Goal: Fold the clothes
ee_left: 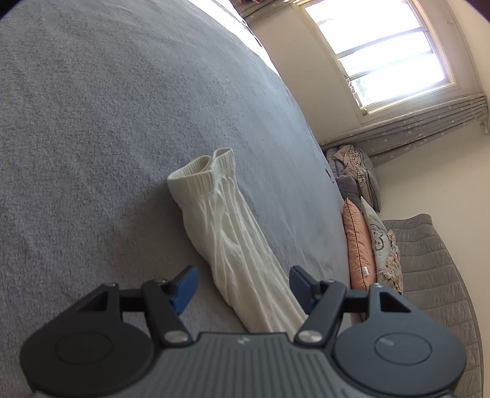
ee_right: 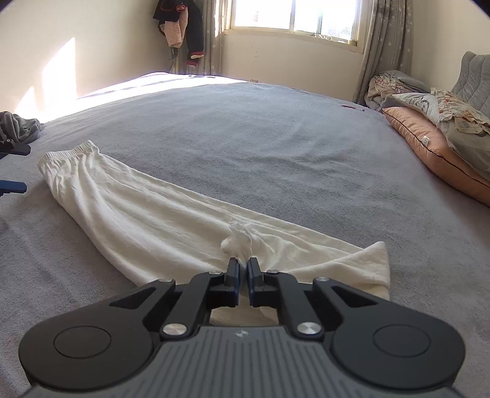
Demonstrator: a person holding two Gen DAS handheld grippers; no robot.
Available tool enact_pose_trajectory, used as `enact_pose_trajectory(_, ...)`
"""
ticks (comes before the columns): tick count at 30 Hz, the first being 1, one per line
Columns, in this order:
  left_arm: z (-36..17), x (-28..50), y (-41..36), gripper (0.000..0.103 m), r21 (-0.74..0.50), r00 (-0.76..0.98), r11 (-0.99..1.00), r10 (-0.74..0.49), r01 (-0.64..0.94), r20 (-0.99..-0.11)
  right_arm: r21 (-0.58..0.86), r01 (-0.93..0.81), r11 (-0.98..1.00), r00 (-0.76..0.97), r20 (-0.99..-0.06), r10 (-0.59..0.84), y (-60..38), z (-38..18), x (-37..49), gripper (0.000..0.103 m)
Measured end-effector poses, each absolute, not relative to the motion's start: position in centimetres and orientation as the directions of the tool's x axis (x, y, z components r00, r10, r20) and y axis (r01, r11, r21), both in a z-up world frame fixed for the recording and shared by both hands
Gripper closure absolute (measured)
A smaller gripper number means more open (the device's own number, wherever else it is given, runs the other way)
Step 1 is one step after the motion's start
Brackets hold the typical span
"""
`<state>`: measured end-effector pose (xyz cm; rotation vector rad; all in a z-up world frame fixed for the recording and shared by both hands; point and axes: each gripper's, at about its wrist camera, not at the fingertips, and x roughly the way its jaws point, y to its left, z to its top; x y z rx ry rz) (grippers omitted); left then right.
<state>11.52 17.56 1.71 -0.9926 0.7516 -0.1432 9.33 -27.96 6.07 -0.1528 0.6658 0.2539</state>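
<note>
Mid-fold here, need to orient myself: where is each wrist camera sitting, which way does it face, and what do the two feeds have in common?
Left wrist: on the left gripper, low over the grey bed cover, looking along the white pants toward their ribbed cuffs; jaws open, pants lying between them; window upper right.
Right wrist: on the right gripper, facing across the bed toward the window; jaws shut on a pinch of the pants' cloth.
Shared: pants, bed cover, orange pillow, window. The left gripper's fingertips show at the right view's left edge.
</note>
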Motion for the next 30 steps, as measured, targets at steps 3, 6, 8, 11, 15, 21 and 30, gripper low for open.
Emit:
enact_pose_trajectory(3, 1.7, 11.5, 17.3, 0.035, -0.797, 0.739, 0.565, -0.441, -0.213, -0.51, -0.062, -0.262, 0.963, 0.718, -0.68, 0.152, -28.2, 4.4, 10.0, 0.088)
enact_pose_trajectory(6, 1.7, 11.6, 17.3, 0.034, -0.798, 0.74, 0.563, -0.44, -0.215, -0.509, -0.009, -0.265, 0.964, 0.731, -0.654, 0.194, -29.5, 4.8, 9.4, 0.065)
enact_pose_trajectory(8, 1.7, 11.6, 17.4, 0.034, -0.799, 0.74, 0.56, -0.439, -0.219, -0.51, 0.046, -0.244, 0.969, 0.759, -0.613, 0.22, -31.4, 5.9, 8.9, 0.05)
enact_pose_trajectory(11, 1.7, 11.6, 17.5, 0.034, -0.801, 0.742, 0.556, -0.438, -0.22, -0.508, 0.076, -0.112, 0.991, 0.776, -0.616, 0.134, -35.3, 6.7, 9.2, 0.047)
enact_pose_trajectory(15, 1.7, 11.5, 17.2, 0.034, -0.799, 0.739, 0.563, -0.443, -0.212, -0.508, 0.336, 0.11, 0.935, 0.776, -0.617, 0.13, -41.7, 5.0, 8.4, 0.047)
enact_pose_trajectory(21, 1.6, 11.6, 16.8, 0.033, -0.793, 0.733, 0.57, -0.444, -0.213, -0.516, 0.432, 0.144, 0.891, 0.791, -0.59, 0.159, -42.5, 3.5, 8.7, 0.05)
enact_pose_trajectory(30, 1.3, 11.7, 16.5, 0.033, -0.79, 0.726, 0.574, -0.448, -0.215, -0.523, 0.518, 0.179, 0.837, 0.787, -0.585, 0.194, -45.0, 3.3, 7.4, 0.095)
